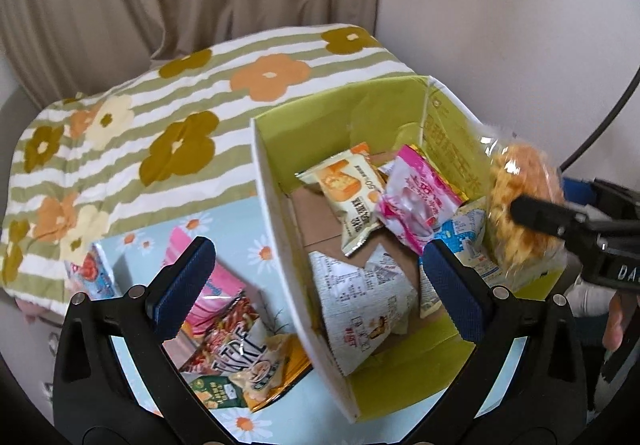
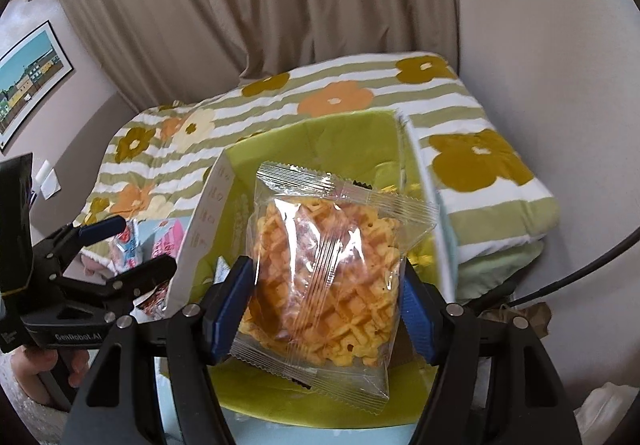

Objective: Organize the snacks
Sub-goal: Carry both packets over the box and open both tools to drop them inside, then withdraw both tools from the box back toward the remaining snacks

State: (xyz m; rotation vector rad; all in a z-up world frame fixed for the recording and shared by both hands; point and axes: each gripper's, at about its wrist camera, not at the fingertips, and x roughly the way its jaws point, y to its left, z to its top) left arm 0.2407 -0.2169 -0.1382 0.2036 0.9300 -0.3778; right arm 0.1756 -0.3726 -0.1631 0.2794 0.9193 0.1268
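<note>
- Right gripper [image 2: 324,309], clamped on the clear crisp packet [image 2: 328,277], should lower it well inside the green box [image 1: 276,181] before releasing.
- Left gripper [image 1: 316,285], jaws wide apart and empty, should clear the box's near wall.

You had soft, even daylight with faint shadows, glare on the clear crinkly plastic packet of orange lattice crackers [image 2: 326,281], strong fisheye bending and black corners, and slight blur towards the edges.

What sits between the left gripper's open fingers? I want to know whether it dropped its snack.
Nothing is held: the left gripper stands open, straddling the box's white side wall in the left wrist view, loose packets on one side, boxed snacks on the other.
</note>
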